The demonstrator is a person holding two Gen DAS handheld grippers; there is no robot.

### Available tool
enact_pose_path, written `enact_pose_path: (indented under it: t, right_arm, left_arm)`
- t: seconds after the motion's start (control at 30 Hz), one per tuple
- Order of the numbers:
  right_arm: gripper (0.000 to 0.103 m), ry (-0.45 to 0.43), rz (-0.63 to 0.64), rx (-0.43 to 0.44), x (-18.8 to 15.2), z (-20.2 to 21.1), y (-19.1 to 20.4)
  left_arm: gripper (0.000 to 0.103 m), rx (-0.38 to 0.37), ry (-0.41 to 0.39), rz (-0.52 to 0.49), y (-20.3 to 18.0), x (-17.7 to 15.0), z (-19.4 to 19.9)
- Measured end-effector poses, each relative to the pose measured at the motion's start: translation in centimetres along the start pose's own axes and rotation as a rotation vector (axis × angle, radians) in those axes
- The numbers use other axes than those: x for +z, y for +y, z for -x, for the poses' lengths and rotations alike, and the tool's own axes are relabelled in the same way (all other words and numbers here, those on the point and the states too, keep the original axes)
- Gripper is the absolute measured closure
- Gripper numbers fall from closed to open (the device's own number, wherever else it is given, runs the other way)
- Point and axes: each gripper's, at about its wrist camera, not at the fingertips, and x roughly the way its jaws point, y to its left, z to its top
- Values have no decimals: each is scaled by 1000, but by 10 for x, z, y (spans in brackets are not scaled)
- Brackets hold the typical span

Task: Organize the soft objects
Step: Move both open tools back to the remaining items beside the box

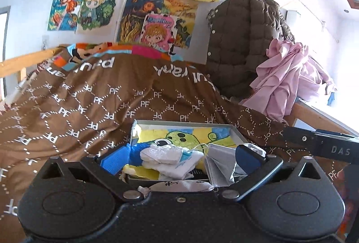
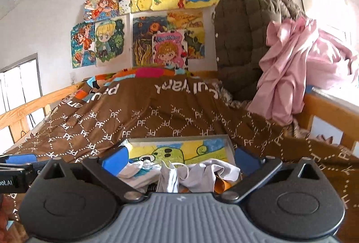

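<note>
Both claws stand wide open and hold nothing: the left claw [image 1: 181, 156] hangs over folded white socks [image 1: 167, 158], the right claw [image 2: 180, 158] over a crumpled face mask [image 2: 170, 177] and a pale cloth [image 2: 208, 173]. These soft things lie in a shallow box [image 1: 237, 131] with a cartoon drawing on its floor, resting on the brown blanket [image 1: 89, 97] on the bed. Another white sock [image 1: 181, 185] lies just outside the near rim. Judging from this, sorting is partway; that sock looks left to gather.

White folded socks [image 1: 167, 158], a creased face mask [image 1: 218, 167] and a crumpled white cloth [image 2: 208, 173] lie heaped in the shallow painted tray [image 1: 179, 125].
</note>
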Motion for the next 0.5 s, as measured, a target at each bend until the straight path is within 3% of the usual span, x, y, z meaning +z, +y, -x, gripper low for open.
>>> enact_pose_path:
  t: [0.33, 0.5]
  right_arm:
    - [0, -11, -19, -4, -8, 48, 11]
    - [0, 10, -49, -19, -31, 69, 11]
  left_arm:
    - [1, -7, -11, -12, 1, -14, 37]
    - [1, -17, 0, -13, 1, -30, 49]
